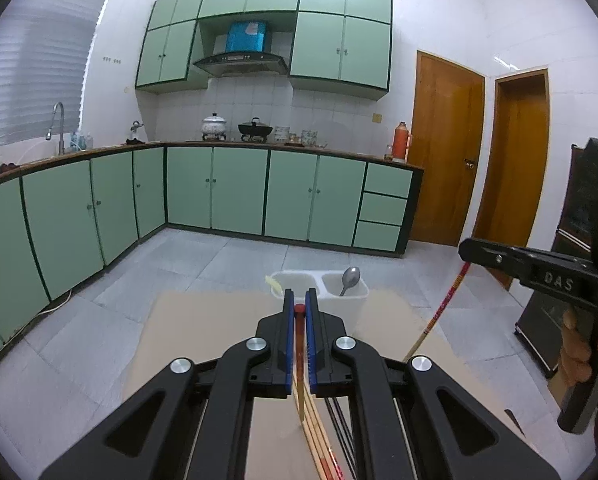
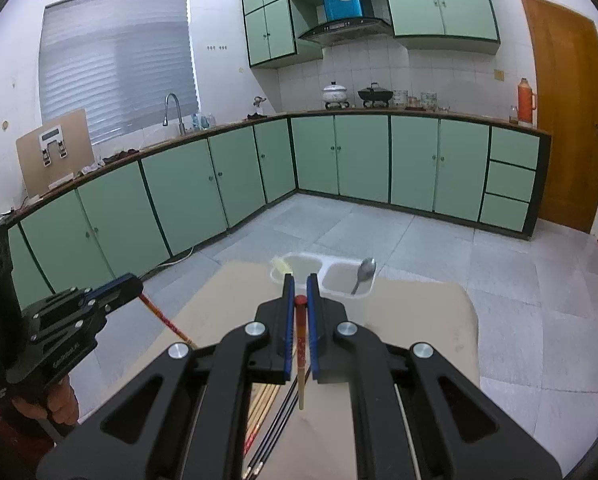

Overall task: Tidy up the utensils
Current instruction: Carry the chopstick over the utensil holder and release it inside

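Evidently both tongs, left (image 1: pixel 299 300) and right (image 2: pixel 300 285), are each gripping one light, stiff, slippery chopstick (image 2: pixel 300 344) near its red end.

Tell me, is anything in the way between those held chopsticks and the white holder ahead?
Nothing visible. Each tongs grips a red-tipped chopstick, and only bare cardboard lies before the holder. Its left compartment looks free; a spoon leans in the right one.
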The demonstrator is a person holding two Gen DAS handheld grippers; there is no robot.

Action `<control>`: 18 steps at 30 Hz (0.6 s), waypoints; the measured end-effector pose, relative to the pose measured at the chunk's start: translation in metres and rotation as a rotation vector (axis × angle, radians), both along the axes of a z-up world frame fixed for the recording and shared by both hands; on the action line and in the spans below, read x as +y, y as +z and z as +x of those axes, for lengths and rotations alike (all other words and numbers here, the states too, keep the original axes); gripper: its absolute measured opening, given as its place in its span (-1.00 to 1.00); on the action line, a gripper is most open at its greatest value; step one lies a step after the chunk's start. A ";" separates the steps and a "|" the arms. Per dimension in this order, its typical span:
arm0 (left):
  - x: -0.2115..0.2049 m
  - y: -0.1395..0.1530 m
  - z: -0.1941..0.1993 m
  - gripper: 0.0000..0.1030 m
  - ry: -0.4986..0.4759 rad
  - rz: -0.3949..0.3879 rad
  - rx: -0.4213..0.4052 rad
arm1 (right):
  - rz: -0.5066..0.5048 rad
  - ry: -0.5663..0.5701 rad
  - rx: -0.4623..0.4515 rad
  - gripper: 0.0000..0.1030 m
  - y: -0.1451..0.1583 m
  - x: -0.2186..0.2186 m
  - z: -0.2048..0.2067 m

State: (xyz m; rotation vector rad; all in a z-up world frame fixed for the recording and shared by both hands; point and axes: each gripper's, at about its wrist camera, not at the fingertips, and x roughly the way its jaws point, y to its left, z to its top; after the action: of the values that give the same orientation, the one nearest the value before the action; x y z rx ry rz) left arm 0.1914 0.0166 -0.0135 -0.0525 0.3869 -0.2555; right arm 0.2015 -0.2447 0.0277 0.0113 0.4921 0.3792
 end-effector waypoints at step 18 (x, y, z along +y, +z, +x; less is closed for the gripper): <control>-0.032 0.098 0.072 -0.90 -0.014 0.032 -0.265 | -0.002 -0.041 -0.166 -0.90 0.089 -0.005 0.091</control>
State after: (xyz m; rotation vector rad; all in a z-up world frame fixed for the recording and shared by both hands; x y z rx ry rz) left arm 0.2632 -0.0155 0.0846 0.0162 0.1281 -0.2664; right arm 0.2923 -0.2497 0.1167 -0.0120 0.3273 0.3364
